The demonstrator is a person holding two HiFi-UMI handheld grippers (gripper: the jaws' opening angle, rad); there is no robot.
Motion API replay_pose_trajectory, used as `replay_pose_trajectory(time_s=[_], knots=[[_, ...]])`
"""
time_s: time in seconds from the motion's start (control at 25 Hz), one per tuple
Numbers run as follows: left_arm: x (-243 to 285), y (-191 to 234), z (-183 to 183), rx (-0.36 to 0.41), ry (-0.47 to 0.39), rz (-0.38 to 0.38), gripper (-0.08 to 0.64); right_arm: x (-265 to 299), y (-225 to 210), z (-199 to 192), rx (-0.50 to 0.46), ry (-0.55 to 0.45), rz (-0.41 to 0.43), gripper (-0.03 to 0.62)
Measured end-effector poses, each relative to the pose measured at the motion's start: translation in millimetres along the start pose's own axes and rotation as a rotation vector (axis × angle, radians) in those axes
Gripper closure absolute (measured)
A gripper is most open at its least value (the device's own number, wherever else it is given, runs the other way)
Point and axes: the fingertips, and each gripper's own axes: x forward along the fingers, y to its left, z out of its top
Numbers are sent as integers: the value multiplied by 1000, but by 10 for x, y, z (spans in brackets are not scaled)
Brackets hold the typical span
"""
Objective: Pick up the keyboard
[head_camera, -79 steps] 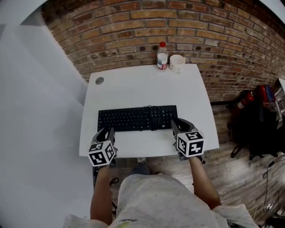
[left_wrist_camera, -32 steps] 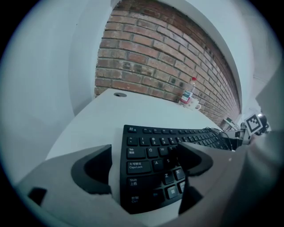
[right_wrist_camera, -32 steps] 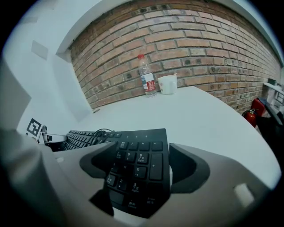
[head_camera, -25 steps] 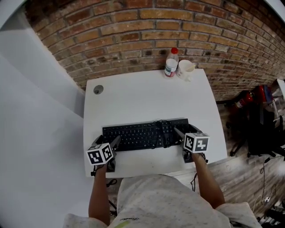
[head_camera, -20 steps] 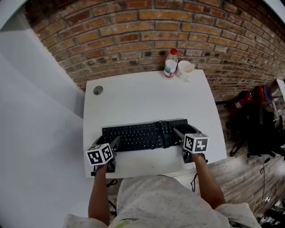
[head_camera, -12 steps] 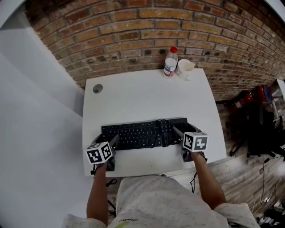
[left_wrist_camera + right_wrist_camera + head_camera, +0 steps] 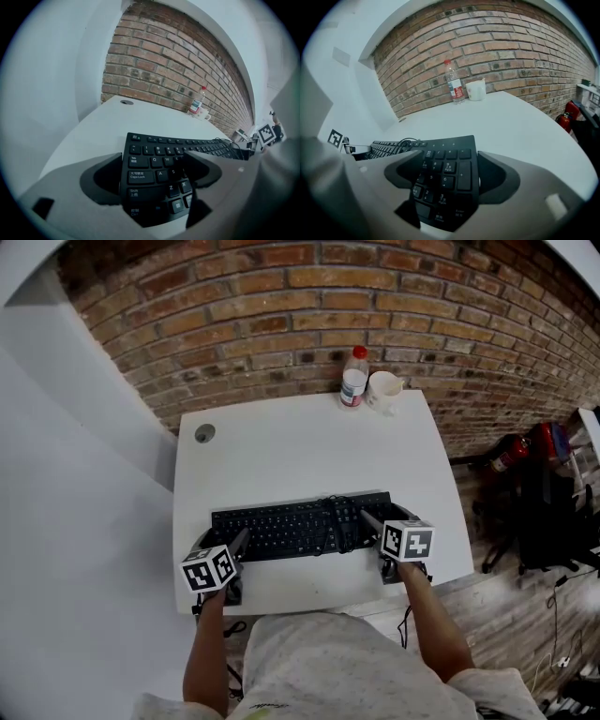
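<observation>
A black keyboard (image 7: 291, 526) lies flat on the white table (image 7: 300, 437), with its cable (image 7: 330, 521) coiled on the keys. My left gripper (image 7: 225, 538) straddles its left end. In the left gripper view the keyboard (image 7: 154, 154) sits between the jaws of the left gripper (image 7: 153, 164). The outer jaw is against the end edge and the inner jaw lies over the letter keys. My right gripper (image 7: 384, 515) holds the right end the same way. In the right gripper view the number pad (image 7: 445, 164) fills the right gripper (image 7: 447, 171).
A water bottle (image 7: 353, 377) and a white mug (image 7: 382, 388) stand at the table's far edge by the brick wall. A round cable hole (image 7: 204, 434) is at the far left corner. A red fire extinguisher (image 7: 511, 454) stands on the floor at the right.
Three seconds ago both grippers hovered at the table's front edge; they now sit on the keyboard's two ends. Over the last second neither hand nor the keyboard visibly shifted.
</observation>
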Motion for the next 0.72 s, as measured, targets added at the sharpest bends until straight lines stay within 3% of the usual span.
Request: replay_pose_trajectory(time_s=[0.28, 0.72], knots=[[-156, -86, 258, 15, -84, 2, 158, -133, 82, 267, -28, -68, 18, 219], [-651, -331, 1059, 60, -306, -13, 158, -607, 385, 1100, -107, -276, 60, 219]])
